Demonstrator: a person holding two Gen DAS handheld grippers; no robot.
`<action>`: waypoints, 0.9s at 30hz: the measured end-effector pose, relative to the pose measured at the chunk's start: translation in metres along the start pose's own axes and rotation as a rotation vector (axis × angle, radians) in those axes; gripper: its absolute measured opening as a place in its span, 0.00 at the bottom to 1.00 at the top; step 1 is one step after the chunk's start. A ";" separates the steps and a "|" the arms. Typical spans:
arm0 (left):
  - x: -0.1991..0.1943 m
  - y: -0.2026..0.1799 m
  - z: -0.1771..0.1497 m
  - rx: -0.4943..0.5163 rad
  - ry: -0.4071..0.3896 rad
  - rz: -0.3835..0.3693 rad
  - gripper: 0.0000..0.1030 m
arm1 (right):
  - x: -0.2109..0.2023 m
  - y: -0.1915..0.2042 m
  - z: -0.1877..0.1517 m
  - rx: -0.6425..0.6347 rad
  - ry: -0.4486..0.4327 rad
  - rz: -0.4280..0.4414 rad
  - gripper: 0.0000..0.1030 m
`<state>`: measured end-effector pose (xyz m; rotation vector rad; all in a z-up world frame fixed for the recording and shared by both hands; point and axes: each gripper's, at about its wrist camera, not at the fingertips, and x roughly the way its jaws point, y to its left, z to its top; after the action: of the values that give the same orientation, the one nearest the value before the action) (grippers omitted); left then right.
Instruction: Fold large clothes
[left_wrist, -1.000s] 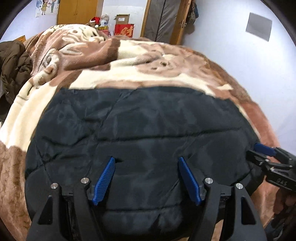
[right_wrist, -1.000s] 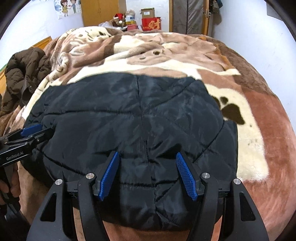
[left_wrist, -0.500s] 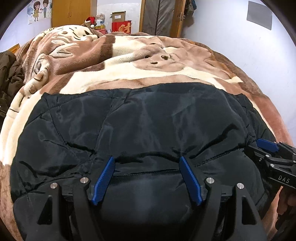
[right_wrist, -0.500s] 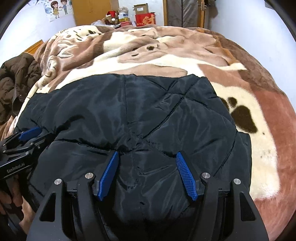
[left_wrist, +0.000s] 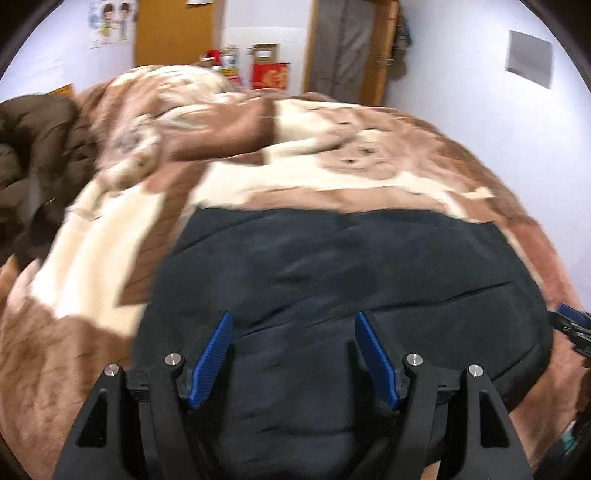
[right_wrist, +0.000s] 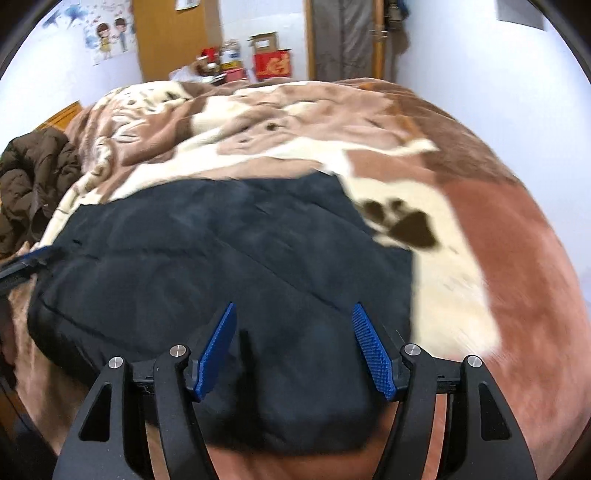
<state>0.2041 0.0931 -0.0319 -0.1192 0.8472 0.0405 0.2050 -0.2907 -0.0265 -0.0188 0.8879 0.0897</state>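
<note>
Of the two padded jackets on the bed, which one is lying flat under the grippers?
The black quilted jacket, spread flat on the brown and cream blanket. The brown puffer jacket lies crumpled at the bed's left edge.

Pale walls (left_wrist: 461, 92) all round. Beyond the brown-and-cream blanket (right_wrist: 480, 229): wooden wardrobe (right_wrist: 170, 37), red box (right_wrist: 272, 63), grey curtained doorway (left_wrist: 343, 48).
</note>
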 end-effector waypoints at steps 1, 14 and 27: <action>0.005 0.013 -0.006 -0.015 0.020 0.027 0.69 | 0.002 -0.006 -0.004 0.013 0.012 -0.013 0.63; 0.008 0.080 -0.024 -0.187 0.036 0.070 0.69 | 0.032 -0.037 -0.008 0.152 0.086 -0.032 0.66; 0.064 0.112 -0.037 -0.324 0.114 -0.014 0.79 | 0.073 -0.058 -0.010 0.253 0.142 0.105 0.75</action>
<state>0.2095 0.1993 -0.1147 -0.4354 0.9485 0.1592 0.2477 -0.3434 -0.0905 0.2601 1.0368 0.0745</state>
